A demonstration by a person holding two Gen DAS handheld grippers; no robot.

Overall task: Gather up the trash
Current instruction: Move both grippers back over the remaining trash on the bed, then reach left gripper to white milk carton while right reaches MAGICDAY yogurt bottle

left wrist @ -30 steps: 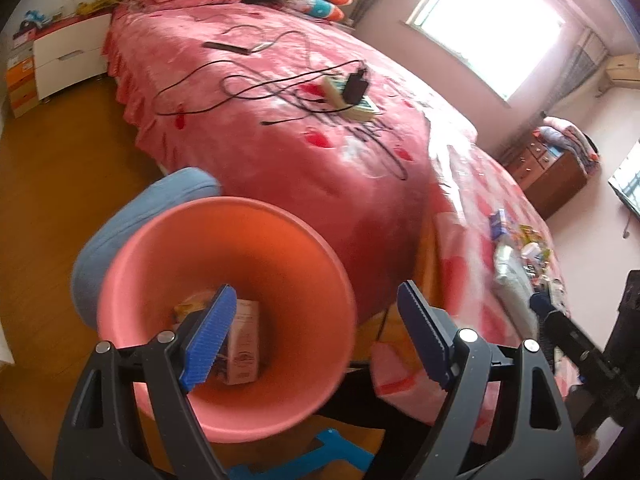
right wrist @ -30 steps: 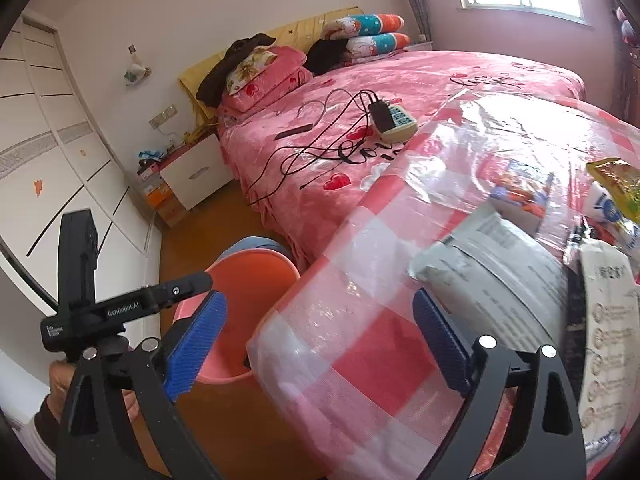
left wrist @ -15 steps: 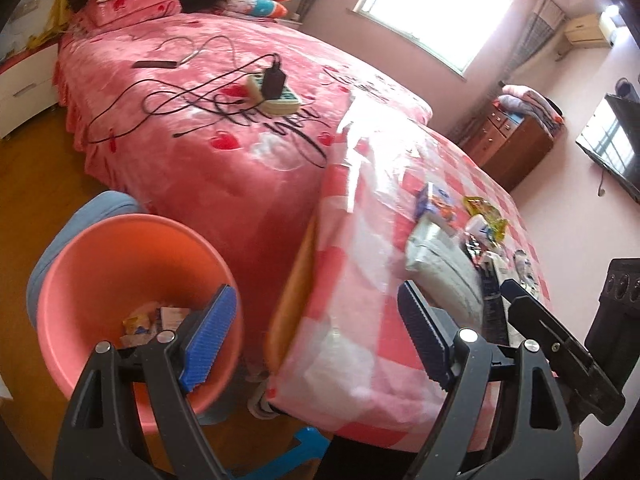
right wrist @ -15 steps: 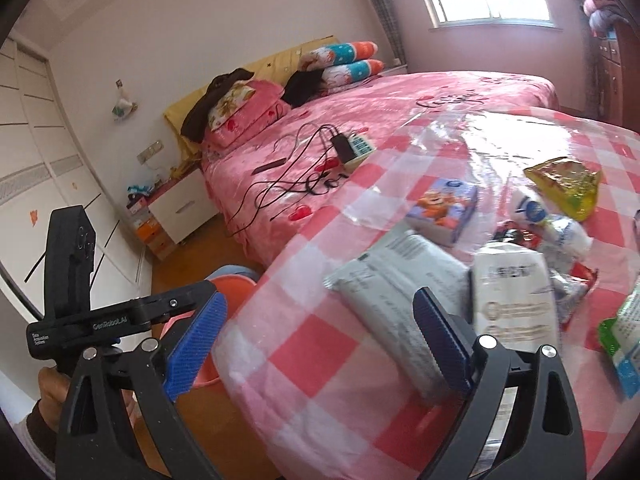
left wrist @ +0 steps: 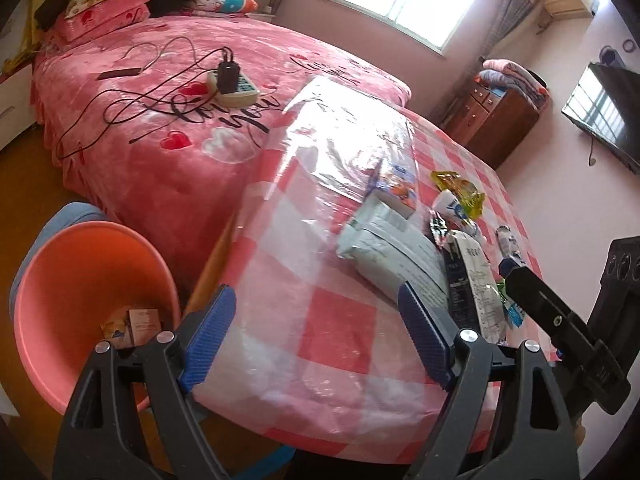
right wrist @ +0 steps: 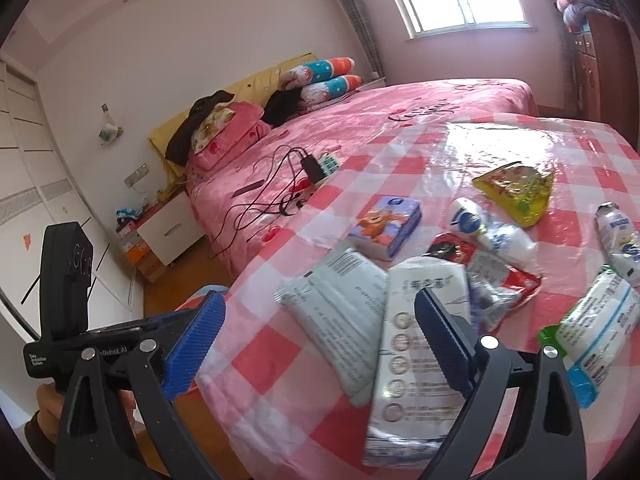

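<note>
Several pieces of trash lie on the checked tablecloth (right wrist: 288, 364): a grey pouch (right wrist: 340, 312), a white pack (right wrist: 416, 352), a tissue pack (right wrist: 386, 226), a yellow snack bag (right wrist: 516, 190), small bottles (right wrist: 488, 228). The grey pouch (left wrist: 384, 248) also shows in the left wrist view. An orange bin (left wrist: 64, 280) with small boxes (left wrist: 136, 326) inside stands on the floor at the table's left. My left gripper (left wrist: 316, 340) is open and empty over the table's near edge. My right gripper (right wrist: 320, 344) is open and empty above the grey pouch and white pack.
A pink bed (left wrist: 168, 112) with a power strip (left wrist: 236, 88) and cables lies behind the table. A blue stool (left wrist: 68, 212) sits behind the bin. A dresser (left wrist: 496, 116) and a TV (left wrist: 608, 116) stand at the far right.
Both grippers have swung from the bin and table edge to over the table. The bin has slid to the left of the left wrist view. Both stay open.
</note>
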